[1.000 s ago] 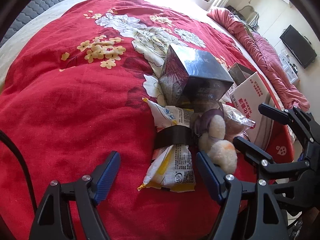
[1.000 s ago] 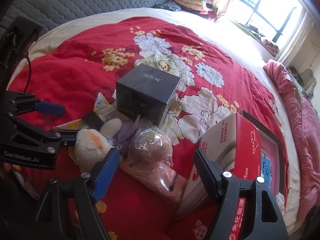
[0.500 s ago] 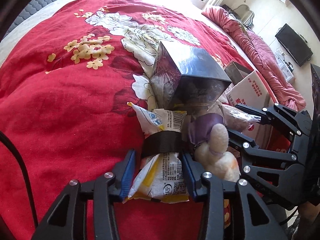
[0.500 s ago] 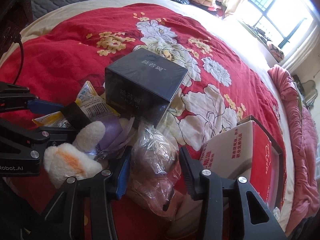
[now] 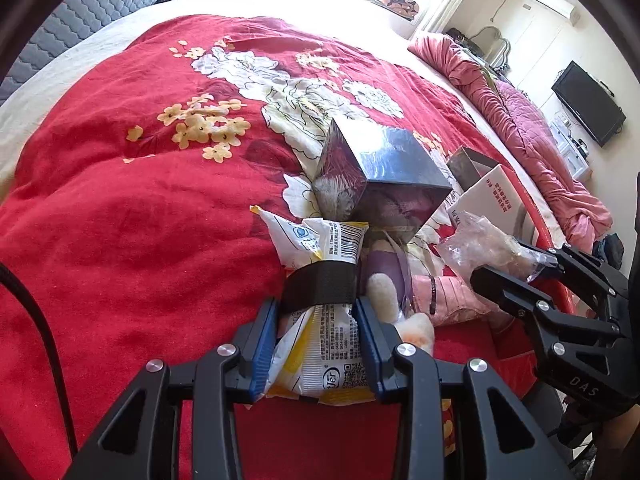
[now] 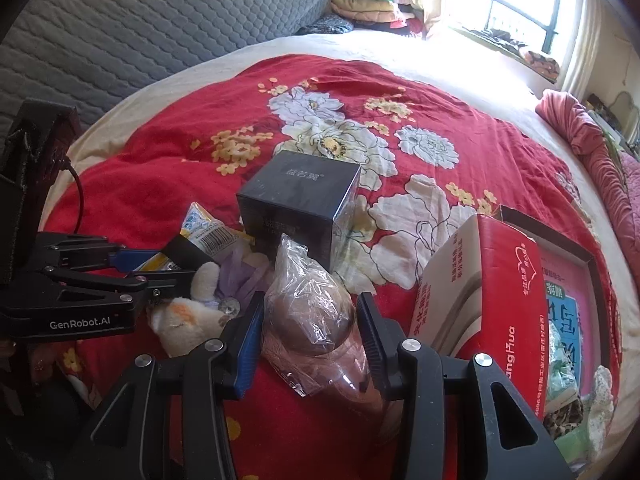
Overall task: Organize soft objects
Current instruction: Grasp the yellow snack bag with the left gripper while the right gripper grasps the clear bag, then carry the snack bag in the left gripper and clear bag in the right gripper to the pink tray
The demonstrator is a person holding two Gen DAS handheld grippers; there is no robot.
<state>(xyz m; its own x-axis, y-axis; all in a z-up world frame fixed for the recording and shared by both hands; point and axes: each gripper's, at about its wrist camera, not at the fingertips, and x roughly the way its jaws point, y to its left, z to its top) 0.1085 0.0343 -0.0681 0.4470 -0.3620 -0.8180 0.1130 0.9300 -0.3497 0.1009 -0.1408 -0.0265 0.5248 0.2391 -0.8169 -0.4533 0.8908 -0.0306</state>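
On the red bed (image 5: 120,240), the left gripper (image 5: 316,344) squeezes the snack bag (image 5: 324,340) and the right gripper (image 6: 308,344) squeezes the plastic-wrapped toy (image 6: 308,312) — slippery wrap could slide out.

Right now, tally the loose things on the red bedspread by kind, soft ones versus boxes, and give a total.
Soft things: 3, yellow-white snack packet, cream plush toy, clear-bagged pink plush.
Boxes: 2, dark glossy cube box, red-white carton.
Total: 5.

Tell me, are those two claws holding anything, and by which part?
Left gripper pinches the yellow snack packet below its black band; right gripper squeezes the plastic-bagged toy around its middle.
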